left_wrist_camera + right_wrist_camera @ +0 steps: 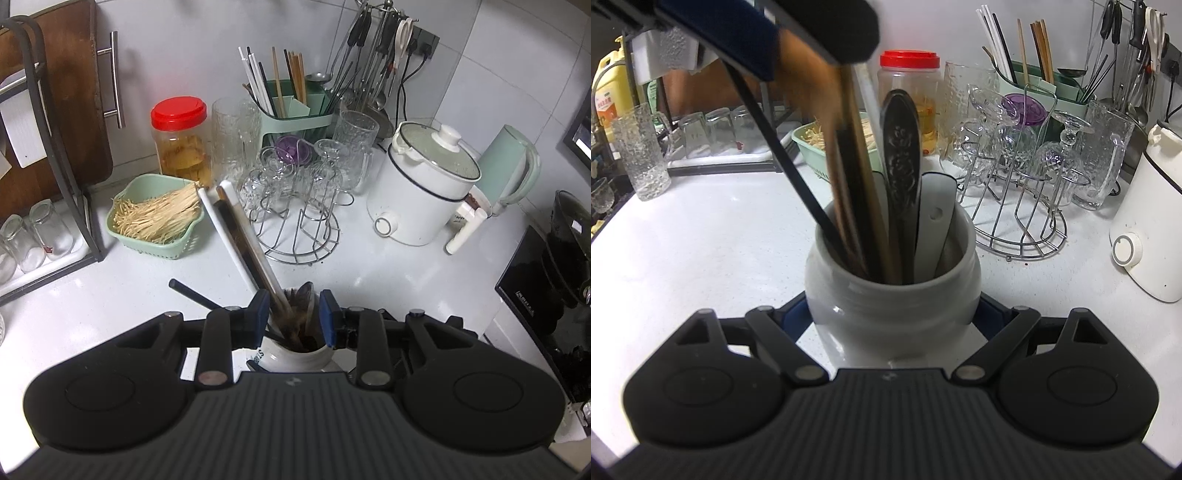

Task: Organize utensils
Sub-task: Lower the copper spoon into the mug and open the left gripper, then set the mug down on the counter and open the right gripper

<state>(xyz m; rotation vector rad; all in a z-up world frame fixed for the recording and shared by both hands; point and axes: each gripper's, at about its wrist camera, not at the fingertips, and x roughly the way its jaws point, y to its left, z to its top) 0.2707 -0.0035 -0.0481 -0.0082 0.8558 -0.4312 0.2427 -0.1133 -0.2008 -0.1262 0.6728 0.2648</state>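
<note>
A white ceramic jar stands on the white counter, and my right gripper is shut on its lower body, one blue pad on each side. Inside it stand a dark patterned metal spoon, a white flat handle and a bundle of long chopsticks, which look blurred. My left gripper hovers over the jar mouth. The chopsticks pass between its fingers and lean near the left pad, while the right pad stands apart from them. A black chopstick sticks out to the left.
Behind the jar are a wire rack of upturned glasses, a green caddy with chopsticks, a red-lidded jar and a green basket. A white electric pot and a kettle stand right, and a black appliance is at the far right.
</note>
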